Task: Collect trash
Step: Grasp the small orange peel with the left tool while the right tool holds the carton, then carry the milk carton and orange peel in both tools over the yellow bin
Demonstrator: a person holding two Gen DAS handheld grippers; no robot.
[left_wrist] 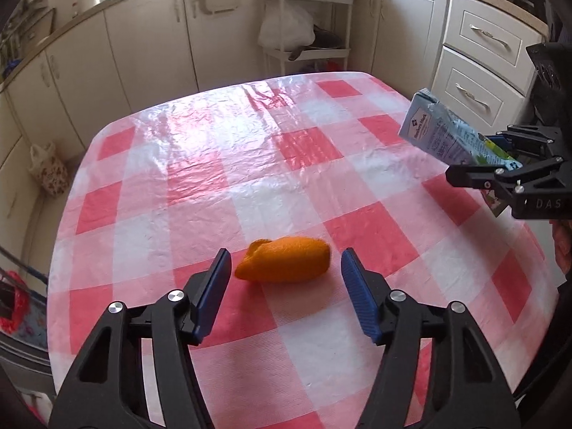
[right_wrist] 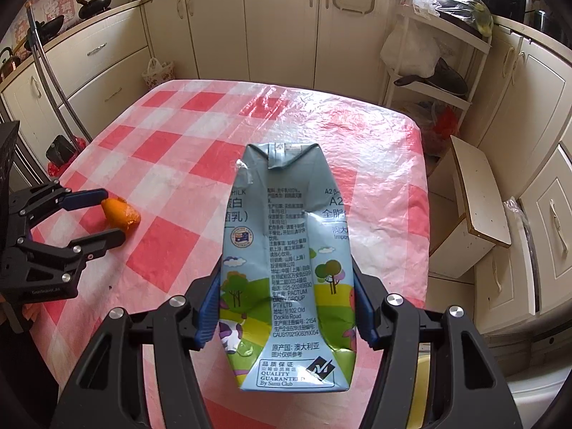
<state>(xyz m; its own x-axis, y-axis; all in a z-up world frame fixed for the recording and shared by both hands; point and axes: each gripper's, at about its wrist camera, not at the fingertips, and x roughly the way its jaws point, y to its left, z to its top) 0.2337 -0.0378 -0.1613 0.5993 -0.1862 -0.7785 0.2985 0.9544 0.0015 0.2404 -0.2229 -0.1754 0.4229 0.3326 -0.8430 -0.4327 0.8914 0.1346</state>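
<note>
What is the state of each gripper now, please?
Left gripper: open, orange peel between the fingers.
Right gripper: closed on the milk carton.

Both tools share one build: the left two-finger gripper (left_wrist: 282, 264) and the right two-finger gripper (right_wrist: 286, 300) have matte black plastic frames with triangular cut-outs, round silver bolt heads at the pivots, and ribbed blue rubber pads (left_wrist: 357, 295) lining the fingers. White lettering marks the black housings.
</note>
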